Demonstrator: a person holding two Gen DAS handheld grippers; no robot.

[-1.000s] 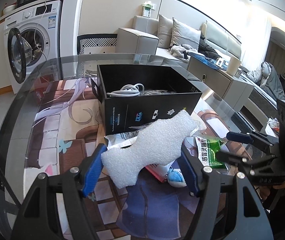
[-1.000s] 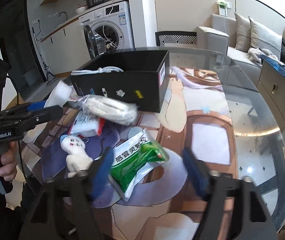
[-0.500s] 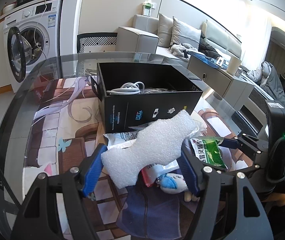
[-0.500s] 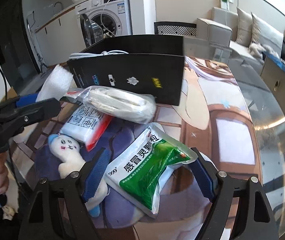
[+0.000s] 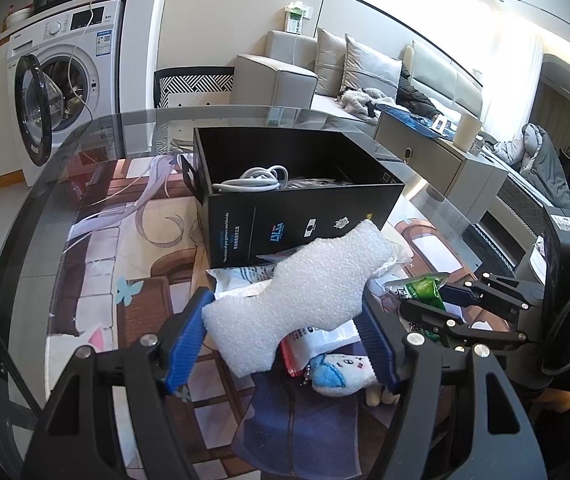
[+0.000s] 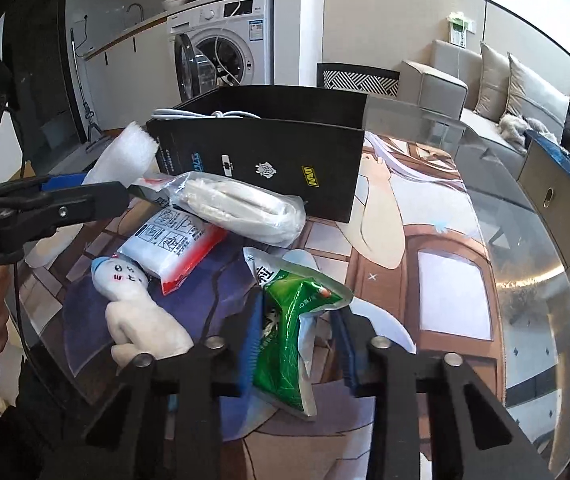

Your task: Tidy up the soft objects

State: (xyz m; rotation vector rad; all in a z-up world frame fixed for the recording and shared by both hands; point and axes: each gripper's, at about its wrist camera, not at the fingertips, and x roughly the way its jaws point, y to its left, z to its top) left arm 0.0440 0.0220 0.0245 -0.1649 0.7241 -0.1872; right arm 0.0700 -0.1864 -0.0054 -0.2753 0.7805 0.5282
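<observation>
My left gripper (image 5: 281, 344) is shut on a white foam piece (image 5: 301, 296) and holds it above the table, in front of the black box (image 5: 301, 204). The foam also shows in the right wrist view (image 6: 125, 156). My right gripper (image 6: 297, 340) is shut on a green and white pouch (image 6: 289, 332), crumpled between the blue pads. The pouch shows in the left wrist view (image 5: 421, 292) too. On the table lie a white plush toy (image 6: 137, 312), a red and white packet (image 6: 173, 248) and a clear bag of white cloth (image 6: 241, 208).
The black box (image 6: 269, 164) holds a coiled white cable (image 5: 253, 180). The round glass table (image 6: 525, 264) has a printed mat under it. A washing machine (image 5: 57, 92) stands behind on the left, a sofa (image 5: 357, 76) behind on the right.
My right gripper has moved down onto the green pouch and closed on it, crumpling it. My left gripper still holds the foam in about the same place.
</observation>
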